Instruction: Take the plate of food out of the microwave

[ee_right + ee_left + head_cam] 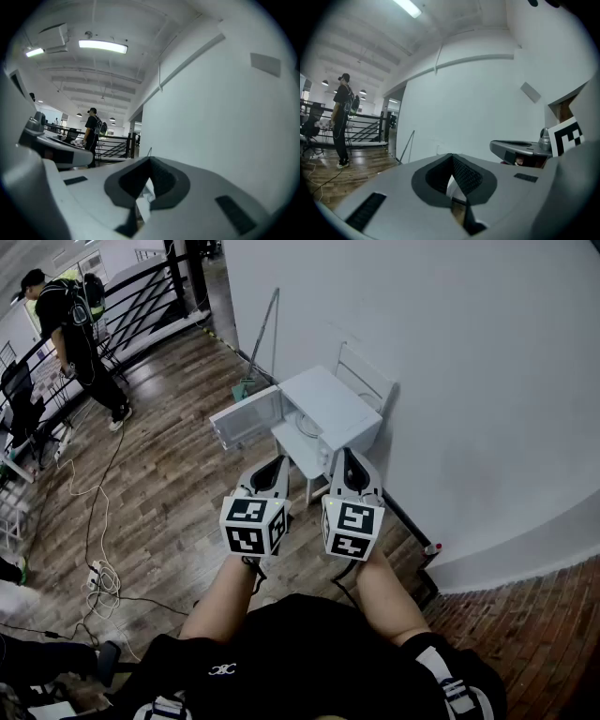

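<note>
A white microwave (330, 407) stands on a small white table (302, 457) against the wall, with its door (246, 416) swung open to the left. Inside the opening I see a round pale plate (307, 425); what lies on it is too small to tell. My left gripper (272, 465) and right gripper (349, 457) are held side by side just short of the table, both pointing at the microwave. In the left gripper view the left gripper (452, 157) has its jaws meeting at the tip with nothing between them. The right gripper (150, 161) looks the same in its own view.
A white chair (364, 376) stands behind the microwave by the white wall (450, 381). A mop (258, 357) leans on that wall. Cables (98, 568) trail over the wooden floor at left. A person (80, 338) stands far left by a black railing (141, 292).
</note>
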